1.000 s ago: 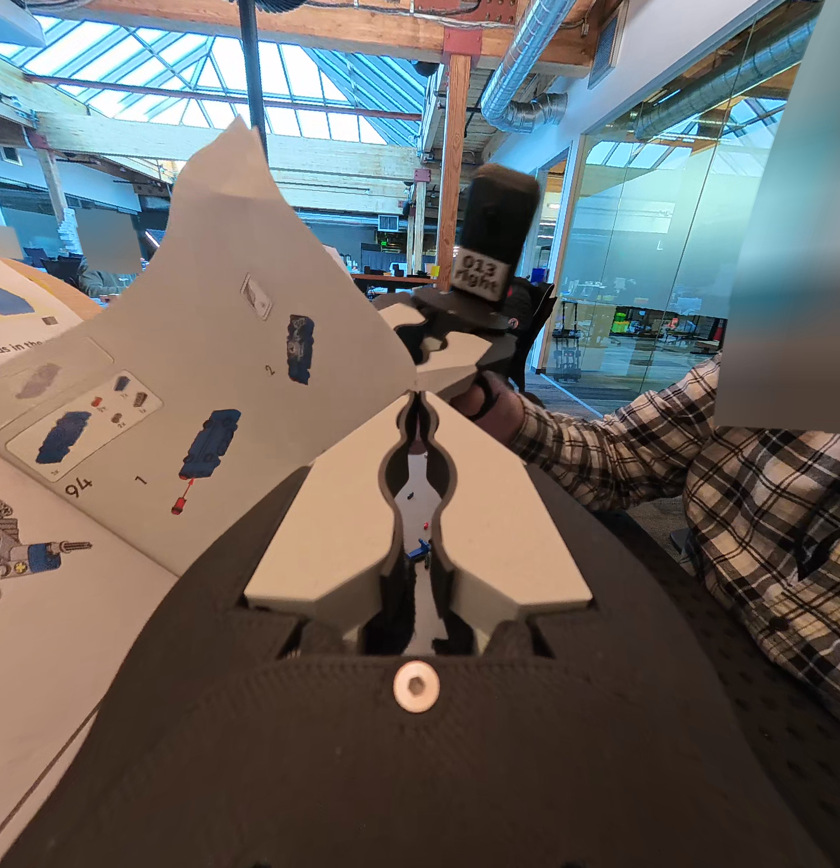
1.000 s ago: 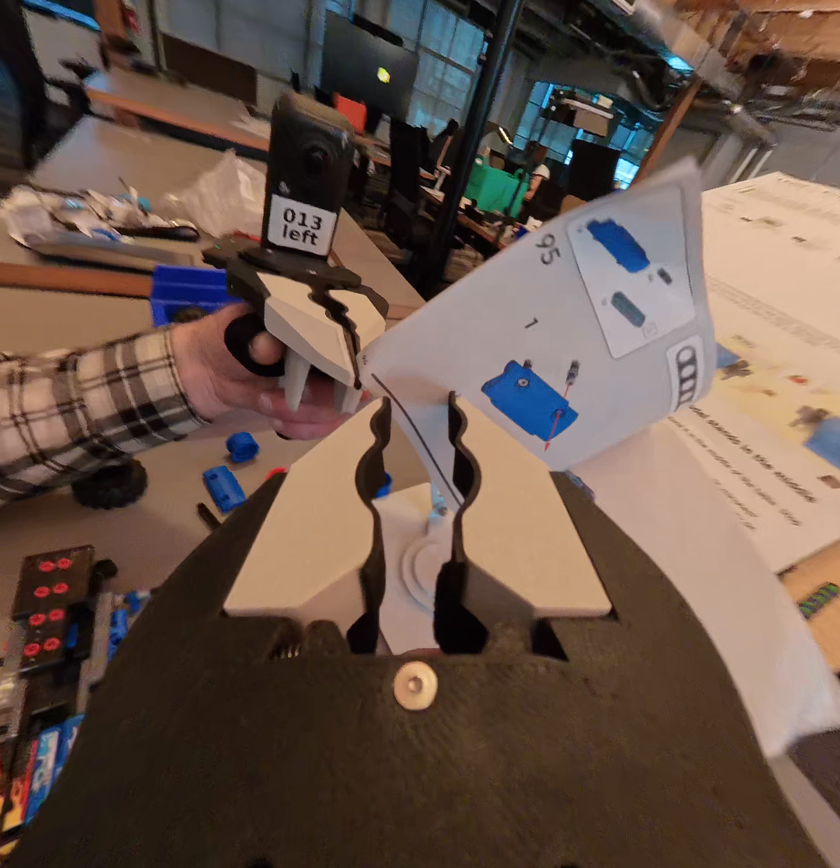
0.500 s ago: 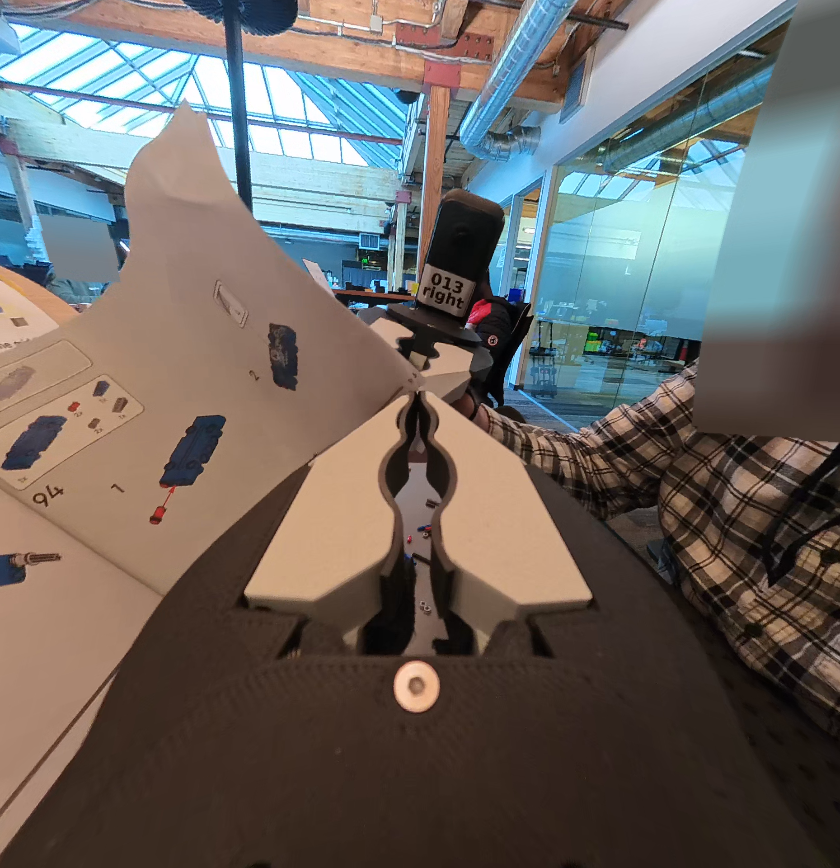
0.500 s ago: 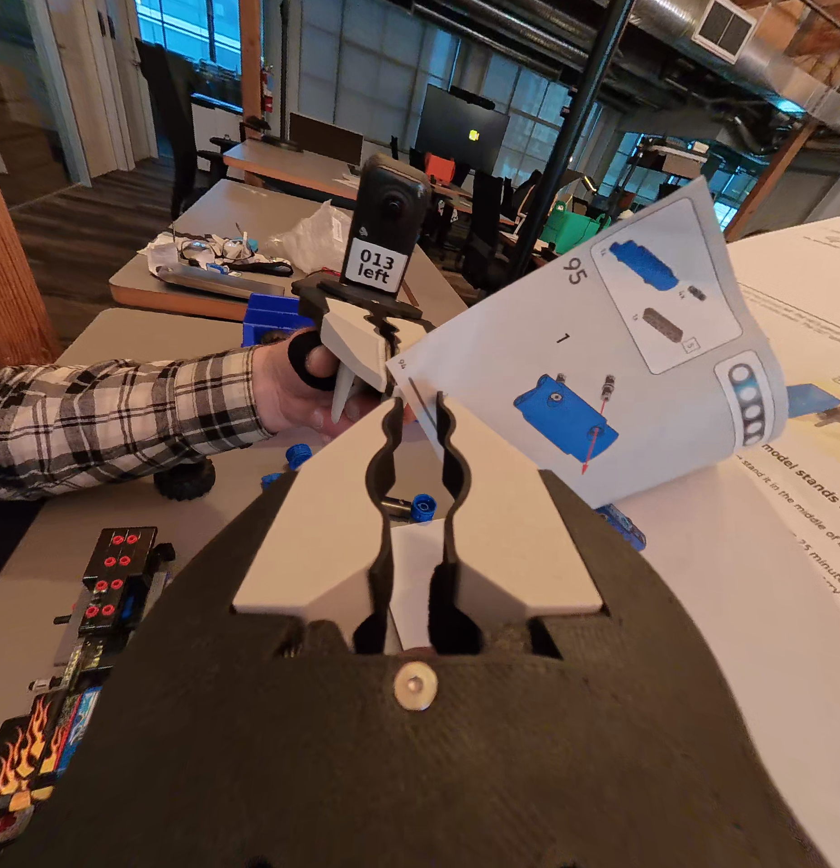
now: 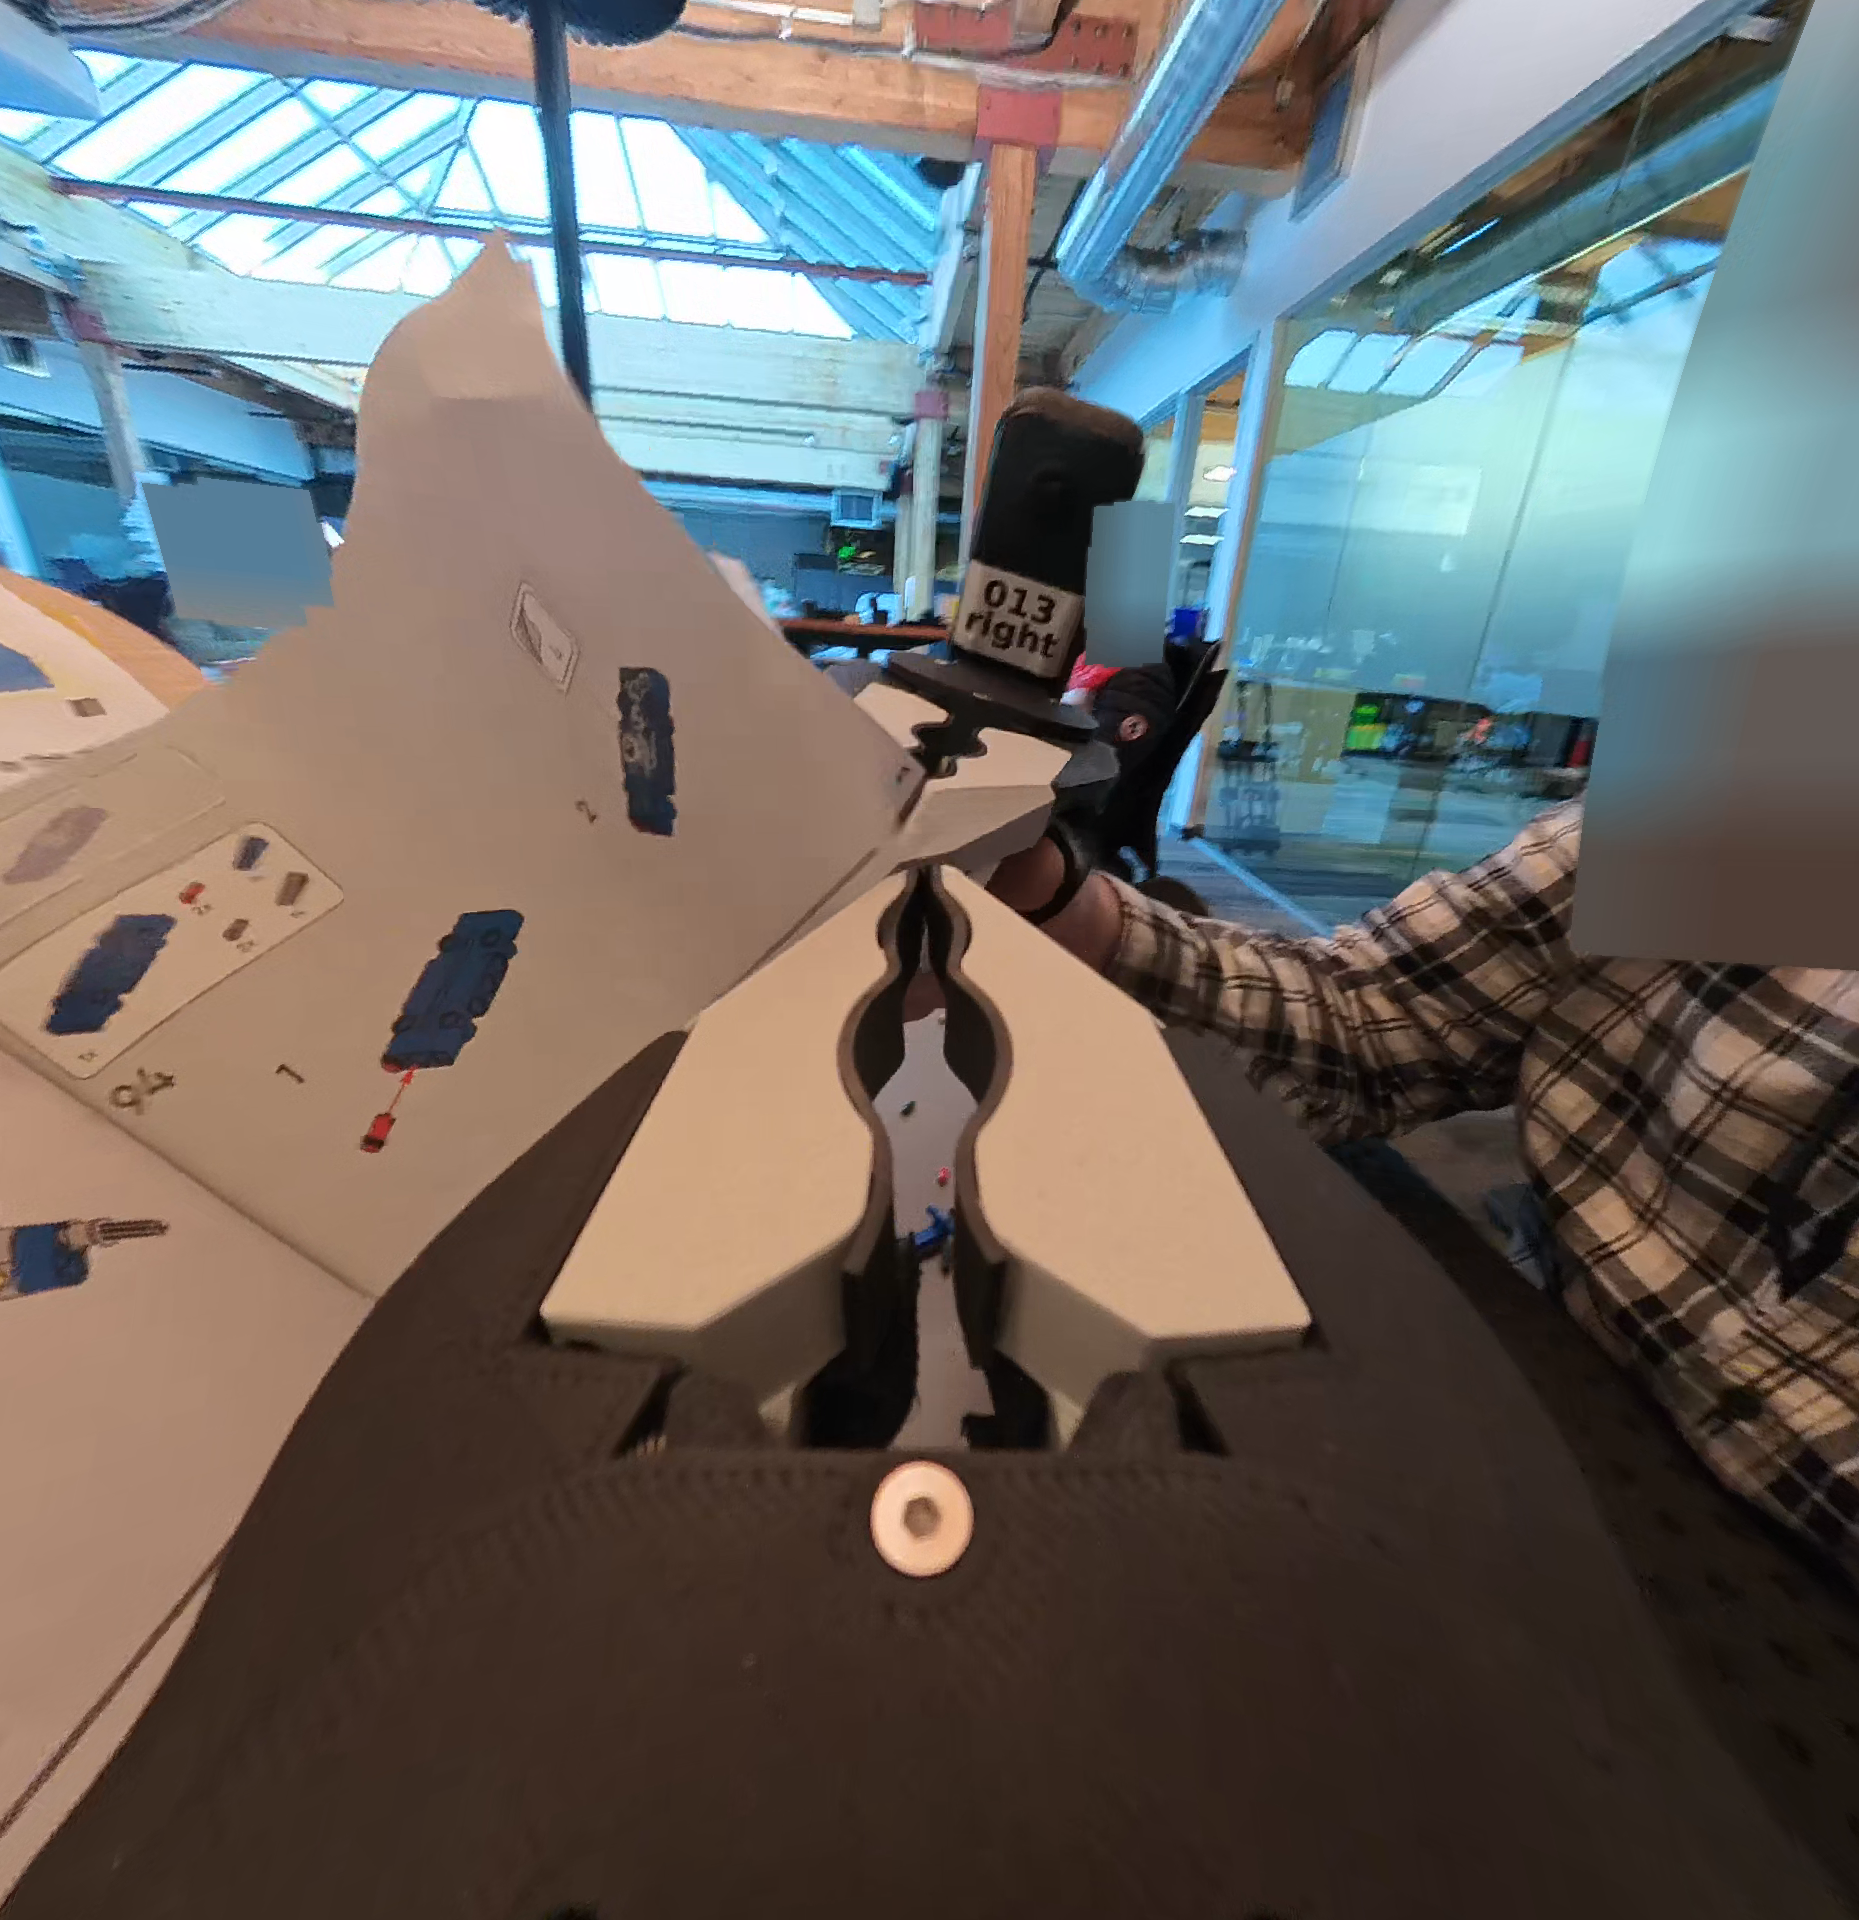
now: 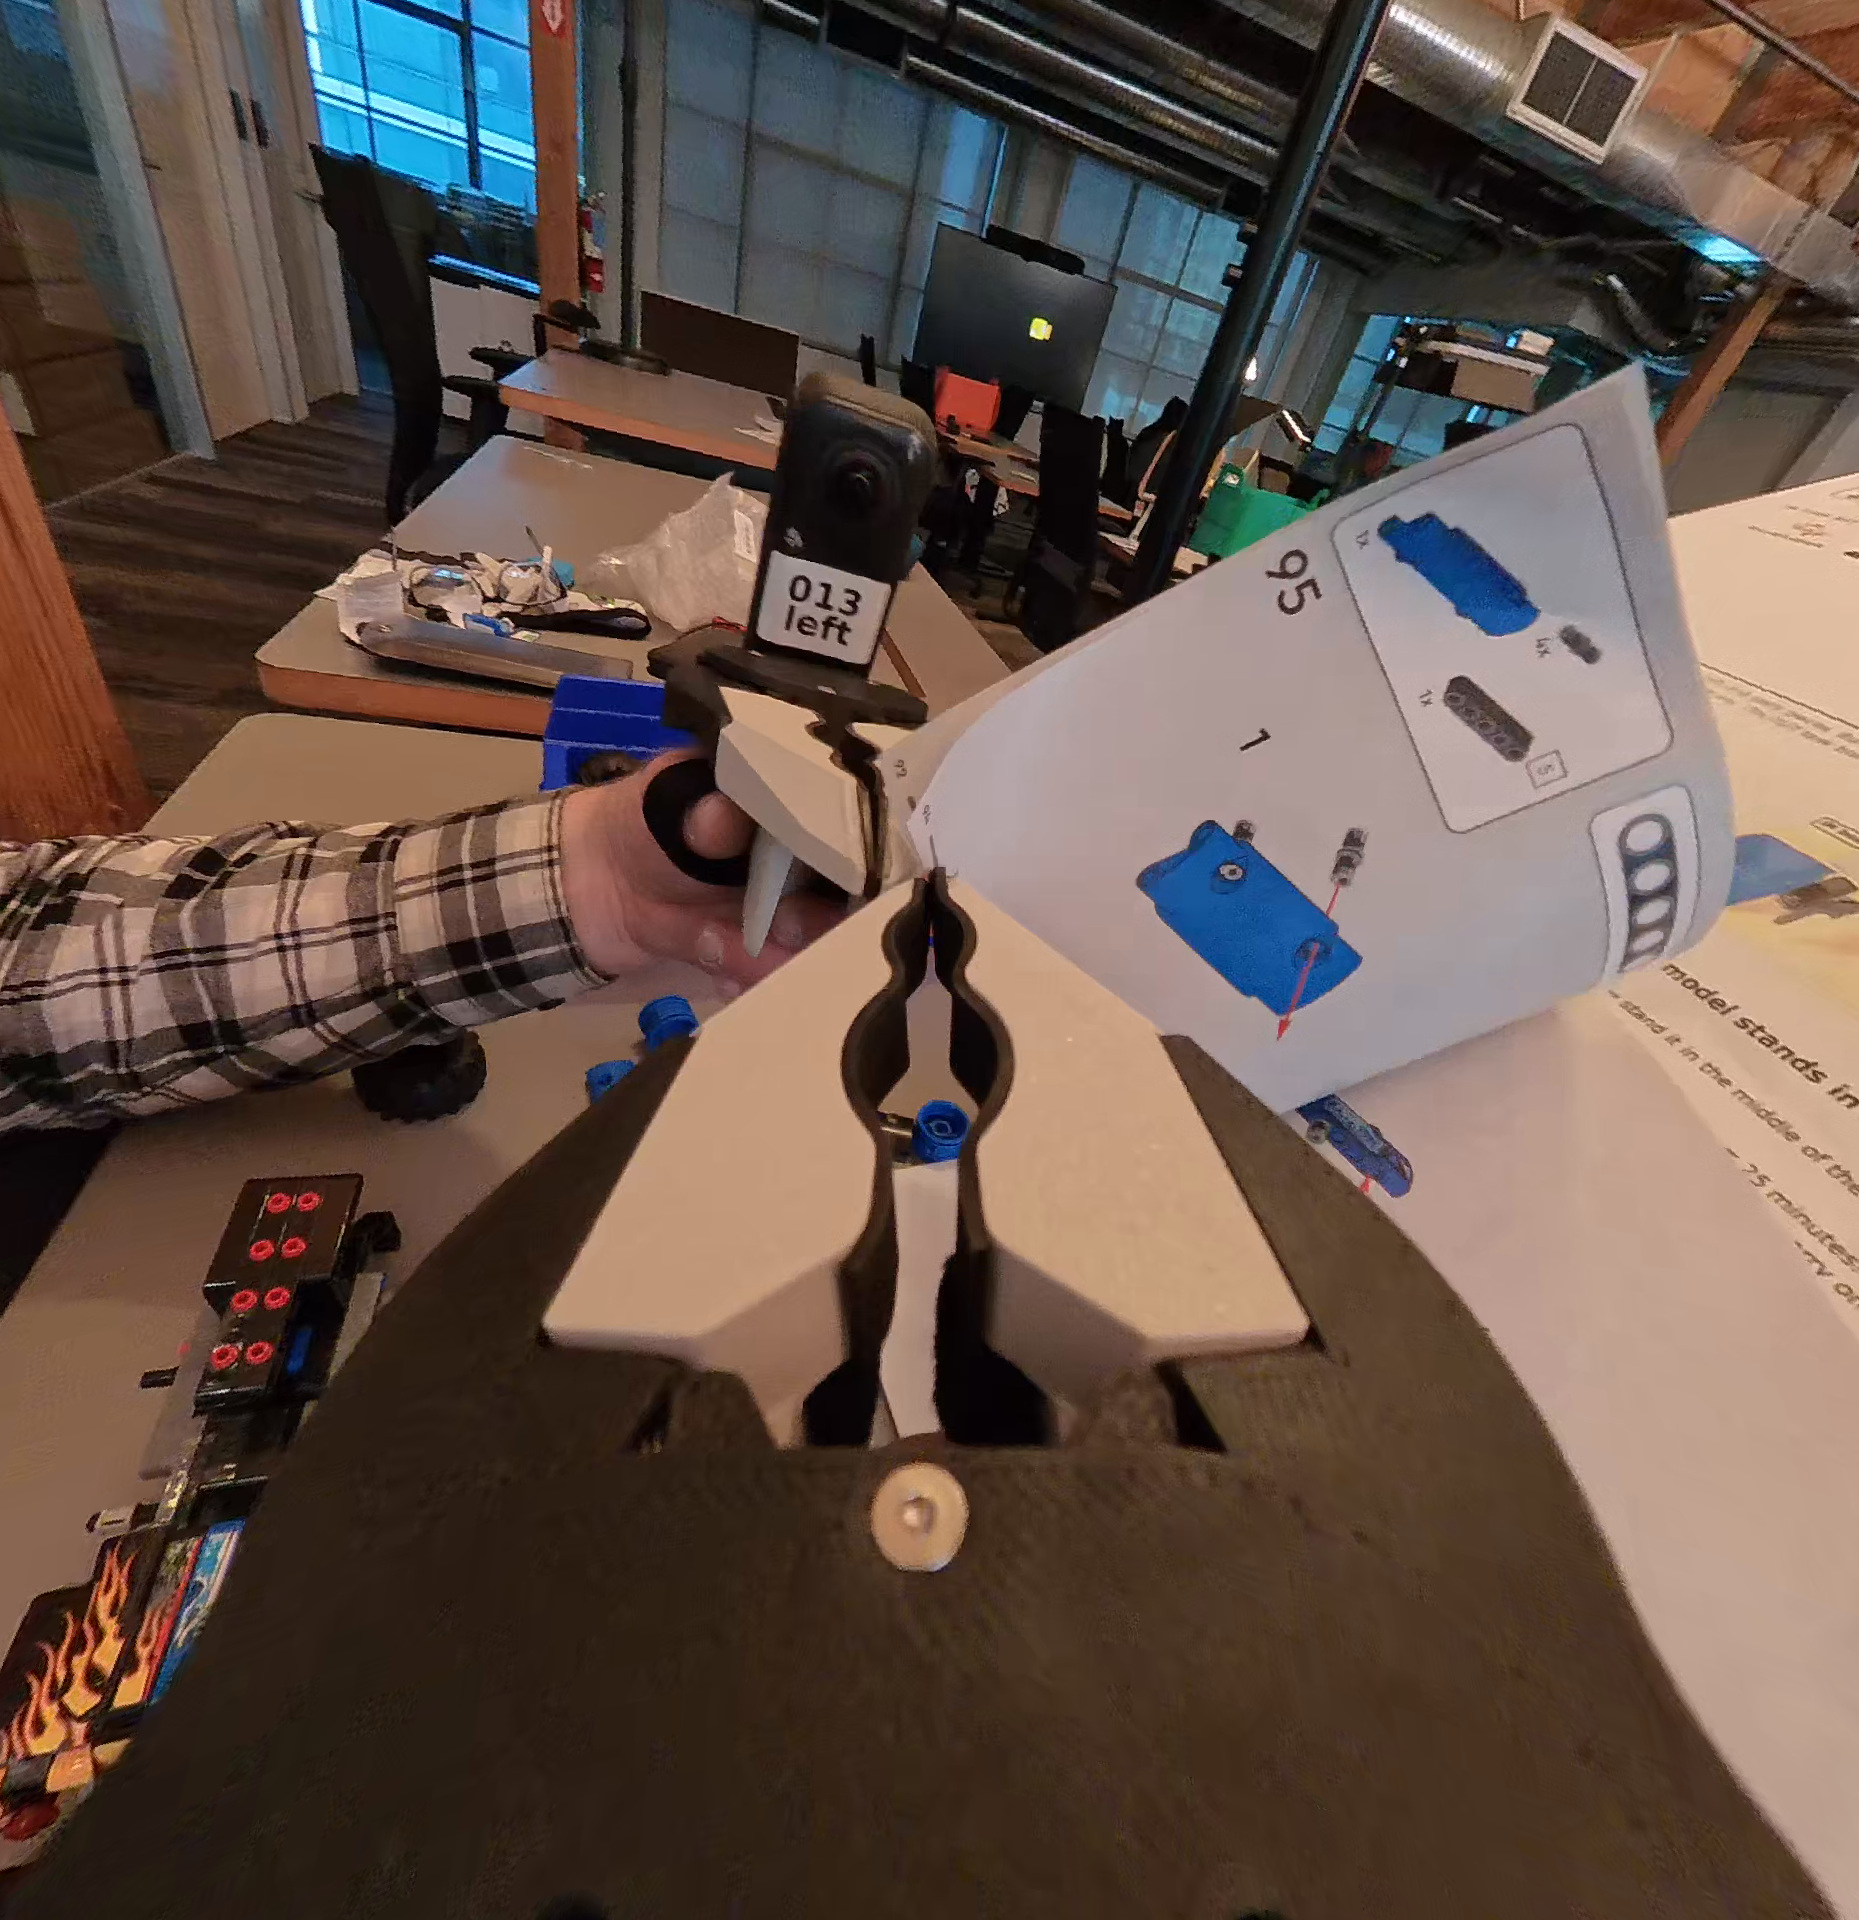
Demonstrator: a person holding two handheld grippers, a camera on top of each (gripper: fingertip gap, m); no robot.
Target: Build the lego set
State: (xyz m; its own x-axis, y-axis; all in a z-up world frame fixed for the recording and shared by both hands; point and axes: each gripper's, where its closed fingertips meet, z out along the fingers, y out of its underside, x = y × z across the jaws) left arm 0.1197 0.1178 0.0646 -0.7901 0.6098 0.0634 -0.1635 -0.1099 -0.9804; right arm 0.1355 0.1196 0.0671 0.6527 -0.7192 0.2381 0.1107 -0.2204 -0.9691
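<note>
- My right tongs (image 6: 930, 883) are nearest. A second ago they stood apart with the loose page (image 6: 1320, 779) running between them. Now they are closed to a narrow slit, the tips meeting on the page's lower corner at 12 o'clock.
- My left tongs (image 5: 925, 883) are also pinched shut, as they were a second ago. They grip that same corner from the other side, and the two pairs of tips almost touch.
- The page curls up and away from the corner, toward 1 o'clock in the right wrist view and 10 o'clock in the left. Each face shows a printed building step with a blue part.
- Under it, the open instruction booklet (image 6: 1631, 1351) lies flat on the surface (image 6: 281, 790) from 3 to 5 o'clock.
- Loose blue lego pieces (image 6: 940, 1127) sit on the surface just beyond my right tongs. A black wheel (image 6: 421, 1075) lies at 9 o'clock under the plaid sleeve (image 6: 229, 935).
- The part-built black model (image 6: 270, 1278), with red studs and flame stickers, rests at 8 o'clock, well apart from both tongs.
- My judgement: with both tongs now on the corner, I am turning or separating a page to find the next step. No brick is in hand yet, so building waits on the page.
</note>
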